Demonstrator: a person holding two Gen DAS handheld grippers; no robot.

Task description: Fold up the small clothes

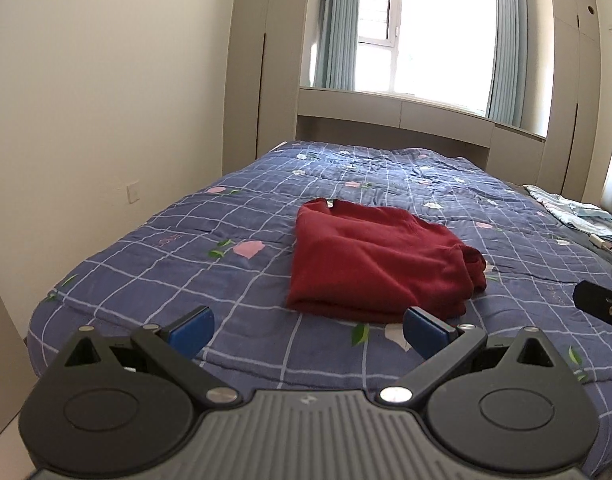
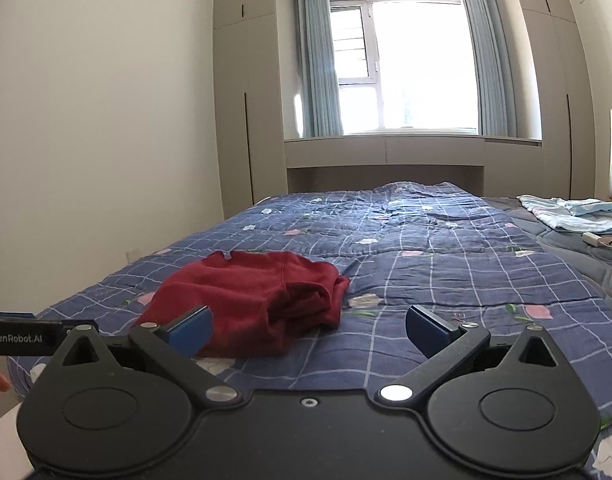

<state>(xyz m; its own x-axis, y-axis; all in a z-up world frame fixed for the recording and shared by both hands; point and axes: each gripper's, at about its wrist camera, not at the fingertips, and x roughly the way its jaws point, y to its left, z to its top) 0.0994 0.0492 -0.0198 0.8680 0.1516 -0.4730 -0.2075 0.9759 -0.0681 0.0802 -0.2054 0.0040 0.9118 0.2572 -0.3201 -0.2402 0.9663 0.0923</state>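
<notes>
Now the red shirt (image 1: 379,258) lies folded on the blue bed cover (image 1: 194,240). Both the left gripper (image 1: 307,330) and the right gripper (image 2: 309,330) have their jaws wide apart, holding nothing. The shirt is just past them.

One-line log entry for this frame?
left gripper: open | right gripper: open | red garment: folded on bed, untouched

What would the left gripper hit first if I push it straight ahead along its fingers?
Most likely the red garment: its near folded edge sits just beyond the open left gripper, slightly right of centre. Depth is unclear, so the fingers might brush the blue checked quilt first.
</notes>
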